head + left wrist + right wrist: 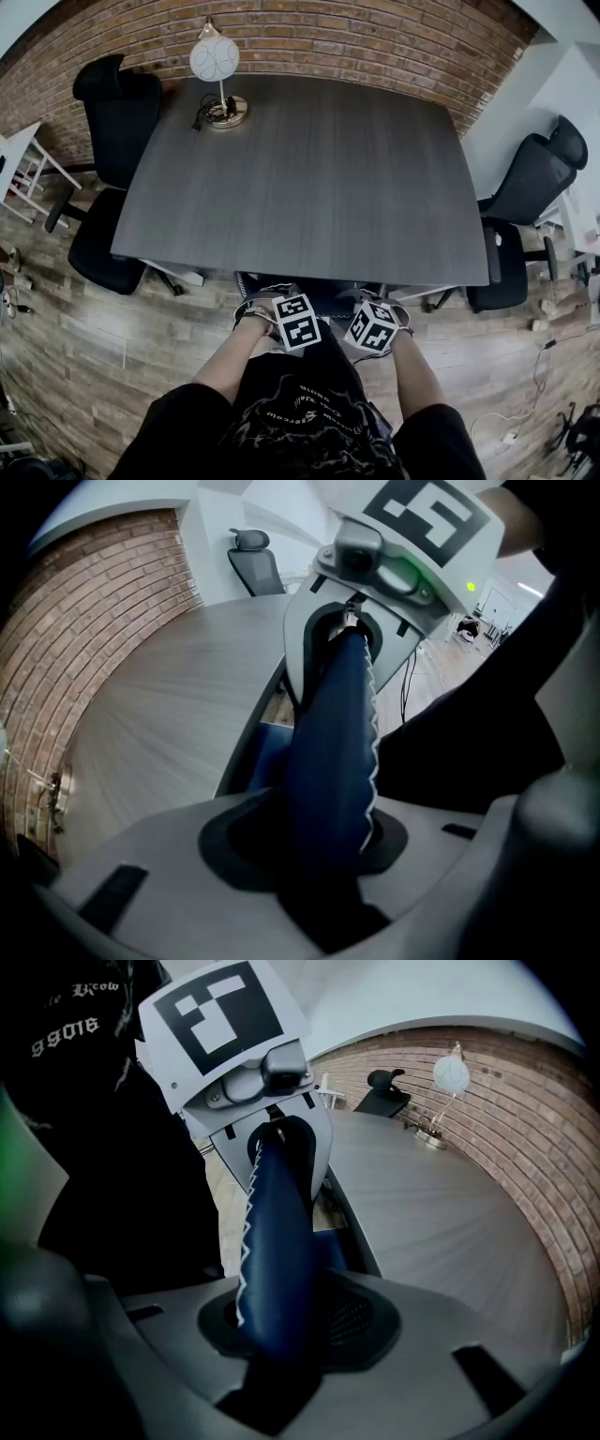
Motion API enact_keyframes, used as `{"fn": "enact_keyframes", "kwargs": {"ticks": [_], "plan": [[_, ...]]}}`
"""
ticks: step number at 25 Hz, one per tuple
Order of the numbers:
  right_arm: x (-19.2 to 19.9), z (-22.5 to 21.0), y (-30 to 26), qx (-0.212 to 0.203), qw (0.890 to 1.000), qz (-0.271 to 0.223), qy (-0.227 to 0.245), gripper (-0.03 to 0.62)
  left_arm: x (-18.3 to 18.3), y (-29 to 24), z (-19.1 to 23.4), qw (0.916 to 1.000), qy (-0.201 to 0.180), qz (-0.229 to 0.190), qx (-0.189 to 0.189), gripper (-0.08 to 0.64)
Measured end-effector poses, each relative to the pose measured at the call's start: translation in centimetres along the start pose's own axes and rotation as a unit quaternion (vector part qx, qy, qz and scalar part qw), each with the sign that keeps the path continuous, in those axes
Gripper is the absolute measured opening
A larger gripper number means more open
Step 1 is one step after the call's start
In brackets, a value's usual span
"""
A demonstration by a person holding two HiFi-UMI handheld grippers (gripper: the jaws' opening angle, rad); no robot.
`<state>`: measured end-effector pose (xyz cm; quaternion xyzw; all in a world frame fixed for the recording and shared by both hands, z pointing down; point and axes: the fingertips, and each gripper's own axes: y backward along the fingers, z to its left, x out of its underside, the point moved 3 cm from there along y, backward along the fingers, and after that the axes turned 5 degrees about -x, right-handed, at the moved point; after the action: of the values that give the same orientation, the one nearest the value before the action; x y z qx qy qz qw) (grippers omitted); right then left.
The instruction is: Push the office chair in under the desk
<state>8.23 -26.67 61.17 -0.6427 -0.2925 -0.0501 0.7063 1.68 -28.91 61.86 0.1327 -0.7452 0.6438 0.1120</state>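
The office chair's dark blue backrest [314, 289], edged with white zigzag stitching, shows just at the near edge of the grey desk [309, 178], with the rest of the chair hidden beneath the desk. My left gripper [279, 298] is shut on the backrest's top edge [328, 742], which runs between its jaws [321, 853]. A little to the right, my right gripper [380, 302] is shut on the same edge [277, 1241], seen between its jaws [281, 1335]. Each gripper view shows the other gripper's marker cube farther along the backrest.
A white globe lamp [216, 61] stands at the desk's far left by the brick wall. A black office chair [112, 122] sits at the desk's left side and another [525, 187] at its right. Cables lie on the wooden floor at right [539, 375].
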Motion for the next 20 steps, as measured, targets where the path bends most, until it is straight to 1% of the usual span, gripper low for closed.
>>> {"fn": "enact_keyframes", "kwargs": {"ticks": [5,8,12,15,17,20], "plan": [[-0.28,0.25,-0.17,-0.004,1.0,-0.001,-0.007,0.12,0.47,0.03,-0.19,0.9999,0.006,0.008,0.011,0.153],[-0.31,0.29,-0.15,-0.003,1.0,0.0,-0.011,0.133,0.58,-0.01,-0.25,0.9999,0.008,0.01,0.011,0.158],[-0.29,0.35,-0.24,-0.003,1.0,-0.001,-0.015,0.137,0.71,-0.14,-0.3,0.9999,0.009,0.013,0.006,0.163],[-0.28,0.26,-0.18,0.004,1.0,-0.002,-0.018,0.143,0.75,-0.21,-0.27,0.9998,0.007,0.015,0.005,0.164],[-0.28,0.07,-0.21,0.01,1.0,-0.001,-0.025,0.157,0.83,-0.32,-0.2,0.9998,0.008,0.018,0.009,0.166],[-0.28,-0.11,-0.21,0.016,0.999,-0.001,-0.041,0.196,0.91,-0.36,-0.22,0.9995,0.012,0.022,0.018,0.169]]}}
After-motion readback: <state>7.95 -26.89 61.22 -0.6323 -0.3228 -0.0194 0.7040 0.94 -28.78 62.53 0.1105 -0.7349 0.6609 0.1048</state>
